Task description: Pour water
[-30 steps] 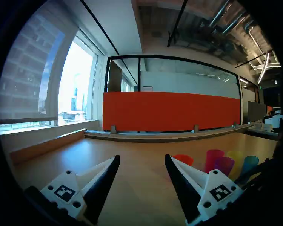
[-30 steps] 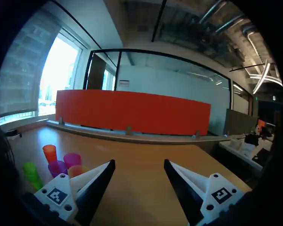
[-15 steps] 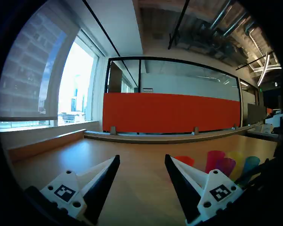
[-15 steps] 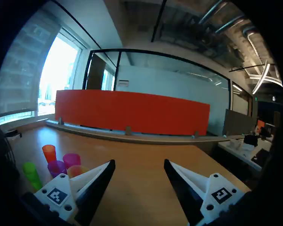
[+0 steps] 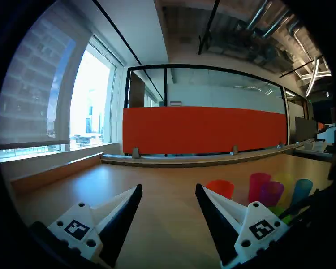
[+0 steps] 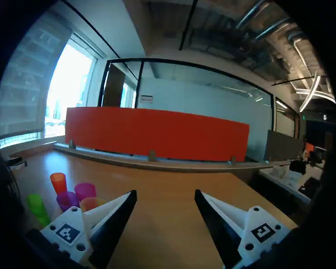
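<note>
Several coloured plastic cups stand together on a wooden table. In the left gripper view they are low on the right: an orange cup, a pink cup, a purple cup and a teal cup, just beyond my right finger. My left gripper is open and holds nothing. In the right gripper view the cups sit at the lower left: an orange cup, a pink cup, a purple cup and a green cup. My right gripper is open and empty, with the cups left of its left finger.
An orange partition runs along the table's far edge. Large windows and a wooden sill line the left side. In the right gripper view, further desks with dark equipment stand beyond the table at the right.
In the left gripper view the cups have shifted slightly left and show more fully, as that gripper has turned a little toward them. The right gripper view is nearly unchanged.
</note>
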Motion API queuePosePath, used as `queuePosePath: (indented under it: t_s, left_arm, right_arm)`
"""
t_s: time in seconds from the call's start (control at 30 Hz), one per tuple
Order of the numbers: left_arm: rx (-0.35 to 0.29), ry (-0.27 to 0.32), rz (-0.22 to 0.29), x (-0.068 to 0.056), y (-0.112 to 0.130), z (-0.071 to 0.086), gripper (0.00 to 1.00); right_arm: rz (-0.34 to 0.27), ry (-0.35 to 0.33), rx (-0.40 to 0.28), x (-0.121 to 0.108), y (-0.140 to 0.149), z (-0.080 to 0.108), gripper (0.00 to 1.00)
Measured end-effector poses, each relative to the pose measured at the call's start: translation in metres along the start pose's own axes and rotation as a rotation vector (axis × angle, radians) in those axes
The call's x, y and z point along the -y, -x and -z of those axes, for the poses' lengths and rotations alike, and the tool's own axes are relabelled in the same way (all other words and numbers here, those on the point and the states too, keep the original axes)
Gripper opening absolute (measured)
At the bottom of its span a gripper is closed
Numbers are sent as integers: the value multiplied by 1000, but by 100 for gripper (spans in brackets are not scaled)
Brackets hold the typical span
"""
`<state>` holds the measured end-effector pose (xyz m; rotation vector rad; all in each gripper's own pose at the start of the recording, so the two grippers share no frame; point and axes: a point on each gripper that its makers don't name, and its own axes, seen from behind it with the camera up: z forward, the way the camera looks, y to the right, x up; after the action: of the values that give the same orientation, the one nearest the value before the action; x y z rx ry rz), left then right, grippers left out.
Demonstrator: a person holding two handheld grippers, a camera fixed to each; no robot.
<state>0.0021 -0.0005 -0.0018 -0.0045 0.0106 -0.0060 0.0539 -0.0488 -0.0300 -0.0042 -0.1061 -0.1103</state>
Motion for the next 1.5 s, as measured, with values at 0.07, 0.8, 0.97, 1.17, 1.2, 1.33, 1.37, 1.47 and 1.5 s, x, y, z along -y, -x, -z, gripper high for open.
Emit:
queuePosePath:
  t_s: [0.07, 0.8, 0.97, 1.17, 1.2, 1.33, 1.37, 1.47, 1.5]
  left_arm:
    - [5, 2, 2, 0, 0, -1, 88]
    - [11, 1, -5, -1, 1, -1, 91]
    - [11, 1, -6, 0, 1, -1, 91]
    - [11, 1, -6, 0, 2, -1, 91]
    - [11, 1, -6, 0, 2, -1, 91]
    - [11, 1, -6, 0, 1, -1, 91]
    - [11, 1, -6, 0, 1, -1, 91]
    - [11, 1, -6, 0, 1, -1, 91]
    - [11, 1, -6, 0, 1, -1, 91]
  right_arm:
    - [0, -1, -2, 0, 0, 0, 100]
    - [-18, 15, -61, -22, -12, 8, 100]
    - [-35, 29, -84, -33, -12, 10, 100]
    - [-35, 34, -102, -41, -8, 8, 100]
    - [-34, 34, -105, -42, -7, 7, 100]
    - [-39, 34, -123, -44, -9, 5, 100]
    - [-41, 36, -128, -44, -9, 4, 100]
    - [-46, 39, -142, -46, -7, 1, 100]
    - [-48, 40, -145, -46, -6, 0, 100]
